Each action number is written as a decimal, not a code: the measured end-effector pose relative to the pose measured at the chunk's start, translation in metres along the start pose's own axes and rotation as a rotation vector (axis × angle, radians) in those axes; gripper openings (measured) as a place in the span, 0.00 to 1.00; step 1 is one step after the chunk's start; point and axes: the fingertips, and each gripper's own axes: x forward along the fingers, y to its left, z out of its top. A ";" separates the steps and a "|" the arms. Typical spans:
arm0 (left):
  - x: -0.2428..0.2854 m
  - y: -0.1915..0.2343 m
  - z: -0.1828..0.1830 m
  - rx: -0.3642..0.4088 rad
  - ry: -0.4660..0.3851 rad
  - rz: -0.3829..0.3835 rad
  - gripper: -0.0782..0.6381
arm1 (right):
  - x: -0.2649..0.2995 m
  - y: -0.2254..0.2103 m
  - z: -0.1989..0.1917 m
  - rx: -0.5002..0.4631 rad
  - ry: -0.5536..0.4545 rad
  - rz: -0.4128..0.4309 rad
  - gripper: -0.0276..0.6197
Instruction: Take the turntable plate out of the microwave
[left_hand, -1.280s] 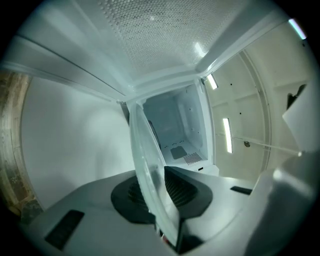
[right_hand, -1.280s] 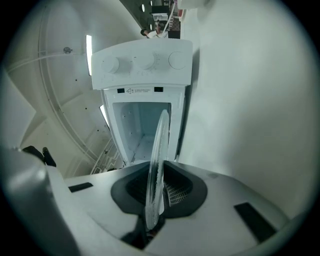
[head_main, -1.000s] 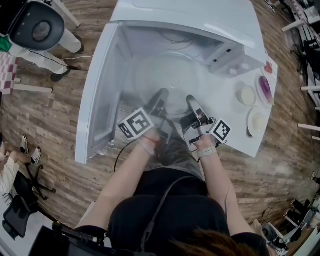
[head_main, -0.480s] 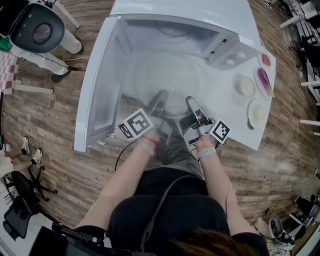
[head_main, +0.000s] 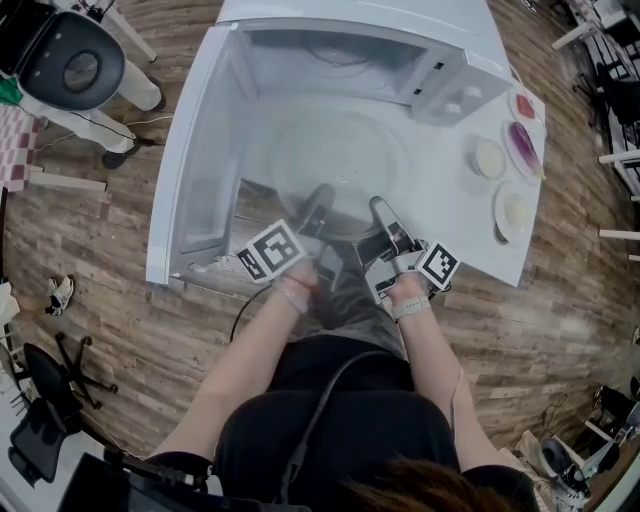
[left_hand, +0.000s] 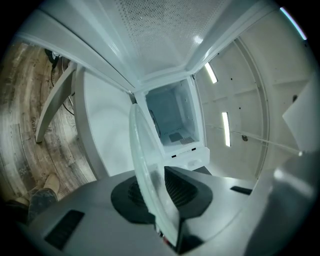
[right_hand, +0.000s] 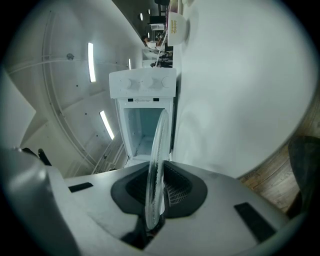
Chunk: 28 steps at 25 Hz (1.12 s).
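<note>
Turntable plate (head_main: 335, 160) in L gripper (head_main: 321, 197), R gripper (head_main: 381, 206)

left tongs (head_main: 322, 192), right tongs (head_main: 379, 205): grey, marker cubes (head_main: 272, 250); black top (head_main: 400, 435), cable (head_main: 322, 405).

A white tabletop (head_main: 470, 240) is carrying the microwave (head_main: 360, 20), which is sitting with its door (head_main: 195, 180) hanging open toward the left of the head view. Four dishes are lying along the tabletop's right edge: a small one holding something red (head_main: 524, 104), a purple-stained plate (head_main: 524, 150), a cream-coloured bowl (head_main: 489, 158) just beside it, and a pale plate (head_main: 514, 212) nearest the person. The tabletop is standing on a wood-plank floor (head_main: 90, 250) (a shoe (head_main: 60, 293) is lying there, well apart from a black-seated chair (head_main: 75, 60)).
</note>
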 end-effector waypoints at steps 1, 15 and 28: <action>-0.002 0.000 -0.002 0.000 0.003 0.000 0.19 | -0.003 -0.001 -0.001 0.001 -0.002 -0.002 0.11; -0.026 0.012 -0.029 -0.018 0.037 0.018 0.19 | -0.034 -0.015 -0.021 0.021 -0.026 -0.026 0.11; -0.041 0.024 -0.037 -0.028 0.044 0.039 0.19 | -0.044 -0.025 -0.036 0.035 -0.028 -0.042 0.11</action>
